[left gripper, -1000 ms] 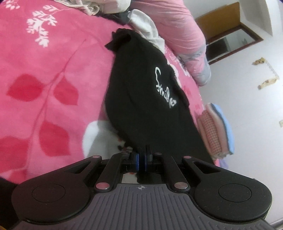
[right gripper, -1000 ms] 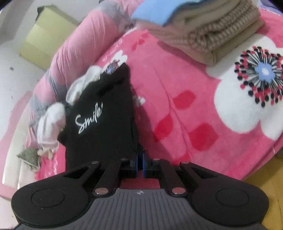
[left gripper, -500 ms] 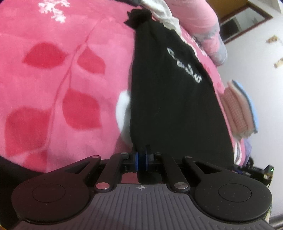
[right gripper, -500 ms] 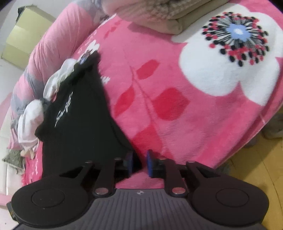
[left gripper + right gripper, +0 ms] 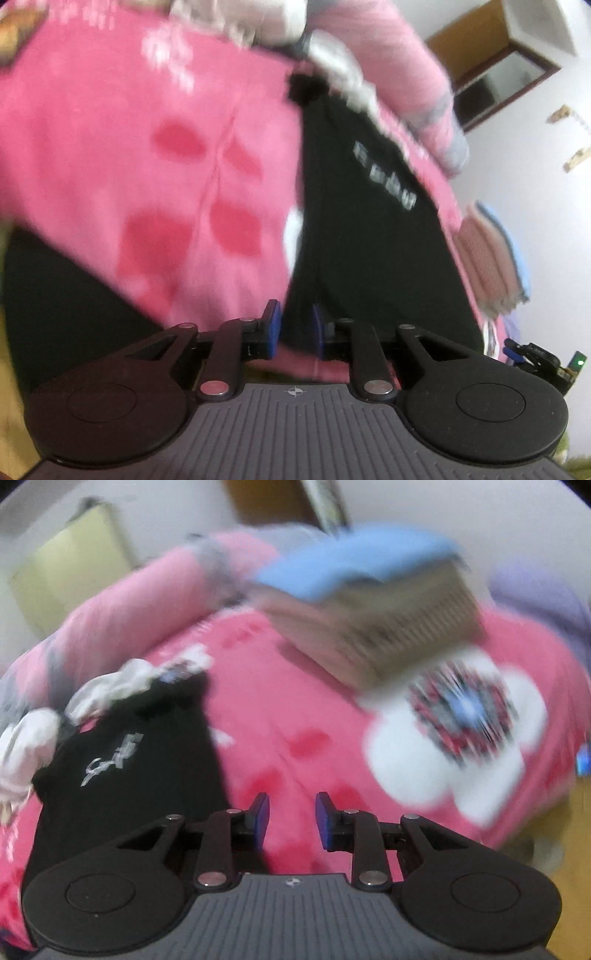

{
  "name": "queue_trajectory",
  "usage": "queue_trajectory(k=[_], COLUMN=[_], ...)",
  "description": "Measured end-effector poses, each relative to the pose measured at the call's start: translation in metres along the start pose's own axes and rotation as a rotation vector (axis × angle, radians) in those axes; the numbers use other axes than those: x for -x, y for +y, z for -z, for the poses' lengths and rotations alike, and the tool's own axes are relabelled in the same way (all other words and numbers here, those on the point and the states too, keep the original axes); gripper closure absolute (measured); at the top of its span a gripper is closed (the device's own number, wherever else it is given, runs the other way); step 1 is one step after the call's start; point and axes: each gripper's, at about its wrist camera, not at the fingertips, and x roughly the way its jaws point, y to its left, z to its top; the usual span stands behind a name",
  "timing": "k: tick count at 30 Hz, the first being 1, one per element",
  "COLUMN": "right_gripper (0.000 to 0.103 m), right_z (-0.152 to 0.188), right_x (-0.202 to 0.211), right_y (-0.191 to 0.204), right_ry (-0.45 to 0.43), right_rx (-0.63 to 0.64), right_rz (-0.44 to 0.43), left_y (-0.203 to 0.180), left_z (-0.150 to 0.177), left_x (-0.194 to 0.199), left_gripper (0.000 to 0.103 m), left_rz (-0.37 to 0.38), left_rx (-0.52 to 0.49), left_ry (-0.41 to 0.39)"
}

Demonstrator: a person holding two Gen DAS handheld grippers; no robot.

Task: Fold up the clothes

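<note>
Both views are blurred; fine detail cannot be read.

Left gripper (image 5: 295, 326): jaws have just been opening and stand a narrow gap apart. The near edge of the black garment (image 5: 369, 229) shows in the gap and just ahead of it, but the blue pads (image 5: 272, 326) are not pressing on the cloth. Nothing is held.

Right gripper (image 5: 291, 818): jaws have just opened and stand narrowly apart, with only the pink blanket (image 5: 280, 716) visible between them. Nothing is held. The black garment (image 5: 129, 760) lies ahead and to the left of this gripper, its near edge running just beside the left finger.

Garment: lies flat and lengthwise on the pink blanket (image 5: 155, 155), stretching away from both grippers, with pale lettering on its far half, illegible in the blur.

Surroundings: loose white clothes (image 5: 96, 694) lie at the garment's far end, touching or just beside it. A pink bolster (image 5: 391, 62) lies beyond them. A folded stack (image 5: 369, 609) with a blue top layer sits ahead and to the right of the right gripper, well apart from the garment. A large white flower print (image 5: 424, 760) on the blanket lies right of that gripper.
</note>
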Motion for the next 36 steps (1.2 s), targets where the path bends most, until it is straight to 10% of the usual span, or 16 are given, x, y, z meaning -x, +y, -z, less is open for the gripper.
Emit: queue_trajectory(k=[11,17,23,28,36], right_gripper=[0.074,0.076,0.084,0.083,0.083], right_z=[0.012,0.014,-0.007,-0.030,-0.050], right_x=[-0.071,-0.116,-0.121,-0.122,-0.162], right_y=[0.139,0.116,0.078,0.107,0.176], right_ry=[0.025,0.145,0.172,0.101,0.093], right_rx=[0.491,0.491,0.302,0.385,0.546], right_rz=[-0.111,0.008,0.028,0.090,-0.062], left_y=[-0.076,-0.070,-0.037,-0.044,-0.081], left_z=[-0.050,-0.048,-0.057,-0.076,-0.128], left_x=[-0.081,-0.137,-0.128,-0.109,-0.143], left_gripper=[0.072,0.072,0.072,0.072,0.072], left_rz=[-0.028,-0.169,-0.058,-0.058,-0.037], left_rx=[-0.316,-0.391,-0.264,-0.271,-0.385], left_ry=[-0.043,0.018,0.026,-0.019,-0.001])
